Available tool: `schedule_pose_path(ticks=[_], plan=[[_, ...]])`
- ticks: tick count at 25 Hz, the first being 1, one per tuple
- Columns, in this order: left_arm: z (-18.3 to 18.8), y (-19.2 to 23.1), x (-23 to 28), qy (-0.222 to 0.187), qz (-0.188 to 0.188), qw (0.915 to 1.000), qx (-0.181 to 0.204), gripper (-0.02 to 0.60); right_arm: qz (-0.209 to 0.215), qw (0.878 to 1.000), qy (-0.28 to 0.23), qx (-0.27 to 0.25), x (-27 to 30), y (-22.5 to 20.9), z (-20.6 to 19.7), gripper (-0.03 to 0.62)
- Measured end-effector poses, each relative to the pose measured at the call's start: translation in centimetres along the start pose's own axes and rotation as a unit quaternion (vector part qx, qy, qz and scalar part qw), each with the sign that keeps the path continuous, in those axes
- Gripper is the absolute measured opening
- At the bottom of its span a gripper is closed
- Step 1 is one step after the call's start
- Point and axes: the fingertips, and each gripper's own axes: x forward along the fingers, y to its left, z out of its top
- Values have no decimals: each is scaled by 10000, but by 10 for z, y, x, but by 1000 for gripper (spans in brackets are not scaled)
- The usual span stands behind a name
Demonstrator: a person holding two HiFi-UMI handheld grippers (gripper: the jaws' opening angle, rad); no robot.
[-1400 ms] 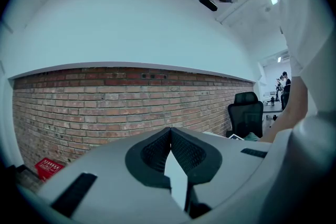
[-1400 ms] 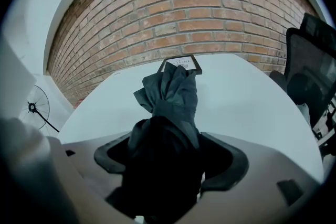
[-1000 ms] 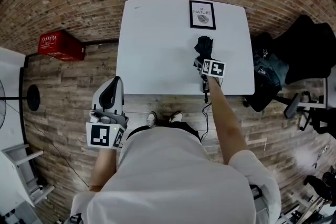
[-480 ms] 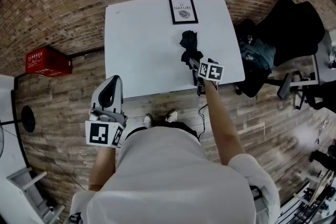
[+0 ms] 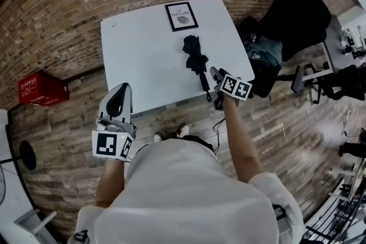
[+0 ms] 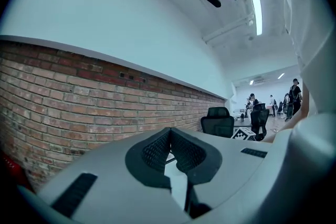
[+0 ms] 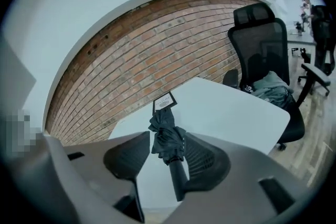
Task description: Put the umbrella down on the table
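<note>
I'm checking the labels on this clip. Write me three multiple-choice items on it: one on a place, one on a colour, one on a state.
1. The umbrella lies: A on the floor; B on the white table; C on the chair.
2. The crate is: A blue; B red; C green.
3. The left gripper is: A shut and empty; B wide open; C shut on the umbrella.
Answers: 1 B, the head view shows it flat on the table; 2 B, its plastic is red; 3 A, its pads meet with nothing between them.
</note>
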Motion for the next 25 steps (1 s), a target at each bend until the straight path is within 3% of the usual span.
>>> schedule_pose_path(ticks=[2,4,6,10,16,21,25], plan=[[2,-1,-3,-37,-77,10000,19,23,-118,9999,-92,75,-11,-3,-2,180],[3,-1,-6,-55,-136,9999,39,23,-212,9997,-123,78,-20,-5,-7,86],[1,0,-11,-55,-183,9998,25,23,-157,9998,-90,9,-25,-2,-15,34],[-5,4,-21,-21,-259,9997,-2,23,-94,9998,-155,-125,-39,10,-19,20],[-4,15,-34,-56,-251,9996,138,23,189,9956,-914,23,-76,53,29,20],[6,23,-41,-201,-233,9994,177,23,444,9839,-1654,-511,-125,100,85,20],[13,28,-44,-299,-186,9992,184,23,459,9677,-2183,-1172,-171,133,117,20]])
